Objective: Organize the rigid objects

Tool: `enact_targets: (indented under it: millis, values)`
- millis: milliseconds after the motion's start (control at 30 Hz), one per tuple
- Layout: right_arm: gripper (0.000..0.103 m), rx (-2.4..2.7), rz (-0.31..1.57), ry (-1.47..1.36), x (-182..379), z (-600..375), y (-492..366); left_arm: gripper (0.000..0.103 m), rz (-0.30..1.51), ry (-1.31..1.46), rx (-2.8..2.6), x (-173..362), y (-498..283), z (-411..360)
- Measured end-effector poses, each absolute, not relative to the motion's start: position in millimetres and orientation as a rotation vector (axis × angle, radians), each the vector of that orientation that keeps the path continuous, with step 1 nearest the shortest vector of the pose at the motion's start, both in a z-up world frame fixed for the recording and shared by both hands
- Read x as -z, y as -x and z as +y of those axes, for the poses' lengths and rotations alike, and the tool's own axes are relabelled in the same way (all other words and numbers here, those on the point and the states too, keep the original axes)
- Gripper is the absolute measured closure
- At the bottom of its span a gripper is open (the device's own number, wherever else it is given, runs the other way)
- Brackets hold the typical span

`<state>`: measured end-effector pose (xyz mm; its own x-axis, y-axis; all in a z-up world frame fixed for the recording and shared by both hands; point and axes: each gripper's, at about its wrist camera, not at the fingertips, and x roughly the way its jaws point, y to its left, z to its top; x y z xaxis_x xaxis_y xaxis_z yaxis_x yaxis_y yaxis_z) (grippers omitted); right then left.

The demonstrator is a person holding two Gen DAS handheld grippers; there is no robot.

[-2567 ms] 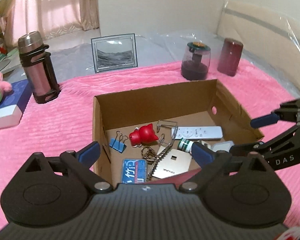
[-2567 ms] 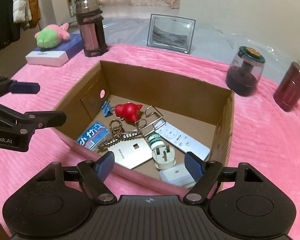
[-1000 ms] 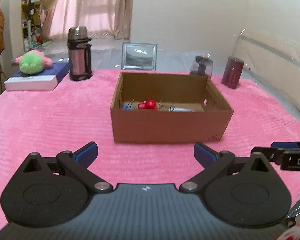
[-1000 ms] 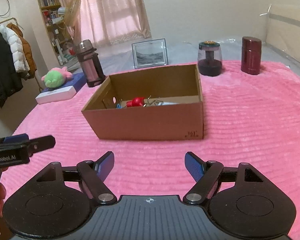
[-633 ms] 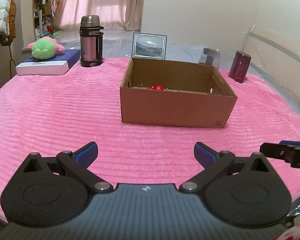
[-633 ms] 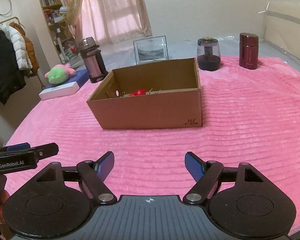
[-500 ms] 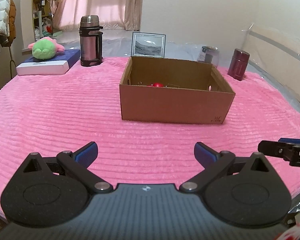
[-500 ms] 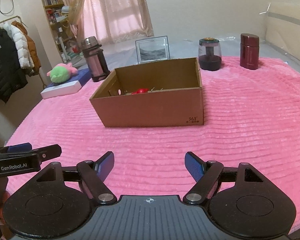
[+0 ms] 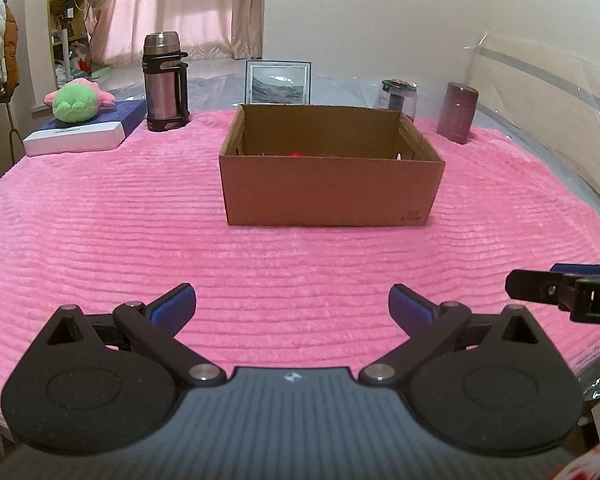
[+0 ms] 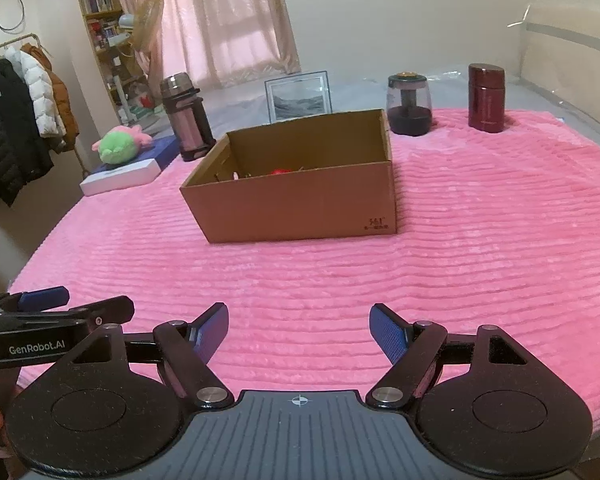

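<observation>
A brown cardboard box stands in the middle of the pink blanket; it also shows in the right wrist view. Only a red toy peeks over its rim; the rest of its contents are hidden. My left gripper is open and empty, well back from the box near the blanket's front edge. My right gripper is open and empty, also well back from the box. The right gripper's fingers show at the right edge of the left wrist view.
Behind the box stand a steel thermos, a framed picture, a clear jar and a dark red canister. A green plush lies on a flat white-and-blue box at the far left. Coats hang at the left.
Both grippers have pulled back and down from above the box to the blanket's front edge. The box's contents have dropped out of sight behind its near wall. Both stay open.
</observation>
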<state>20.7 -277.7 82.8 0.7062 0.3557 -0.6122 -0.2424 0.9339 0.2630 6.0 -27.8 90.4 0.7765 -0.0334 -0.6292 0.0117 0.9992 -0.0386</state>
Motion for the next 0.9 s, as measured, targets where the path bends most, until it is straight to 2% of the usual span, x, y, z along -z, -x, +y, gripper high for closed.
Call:
enact_targets:
  millis: [900]
  values:
    - [0.028, -0.331, 0.725, -0.154, -75.0, -281.1, -7.0, 0.002, 0.7, 0.047, 0.05, -79.5, 1.8, -34.2]
